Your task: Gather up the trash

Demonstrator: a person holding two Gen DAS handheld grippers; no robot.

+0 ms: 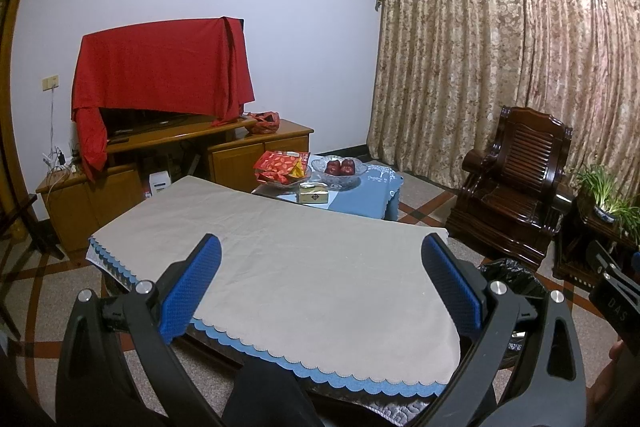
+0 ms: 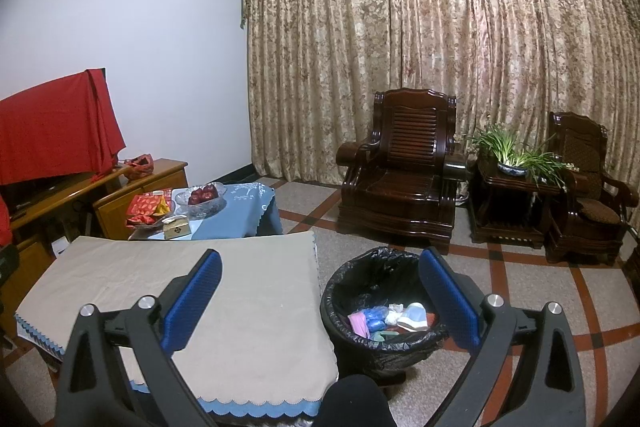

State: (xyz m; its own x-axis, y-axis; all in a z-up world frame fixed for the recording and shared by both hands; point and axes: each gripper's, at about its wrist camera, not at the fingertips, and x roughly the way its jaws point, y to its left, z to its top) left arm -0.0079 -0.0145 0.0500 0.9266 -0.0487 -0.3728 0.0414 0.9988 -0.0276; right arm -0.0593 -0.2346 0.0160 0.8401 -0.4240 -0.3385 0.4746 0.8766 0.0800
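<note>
- Left wrist view: left gripper (image 1: 320, 275) held with jaws wide apart and nothing between them, above the beige tablecloth (image 1: 288, 255), bare from edge to edge.
- Beyond the table's far edge, on the blue-covered coffee table (image 1: 376, 195): red snack packets (image 1: 280, 167) in a dish, a small gold box (image 1: 314, 193), a glass bowl of apples (image 1: 340, 169). Look like kept goods rather than rubbish, though cannot tell for certain.
- Right wrist view: right gripper (image 2: 320, 291) likewise spread wide and empty, hanging over the table's right edge and the bin.
- Black-lined trash bin (image 2: 340, 307) on the floor just beside the table's right edge, already holding trash (image 2: 388, 319): crumpled wrappers and tissue in pink, blue and white.
- Judged progress: collecting seems largely done; no loose litter visible on the near table or the floor in sight.
- Room to move: open tiled floor (image 2: 520, 267) right of the bin; dark wooden armchair (image 2: 404, 163) and plant stand (image 2: 512, 195) well apart at the curtain wall; table's right edge near the bin rim, so little slack there.
</note>
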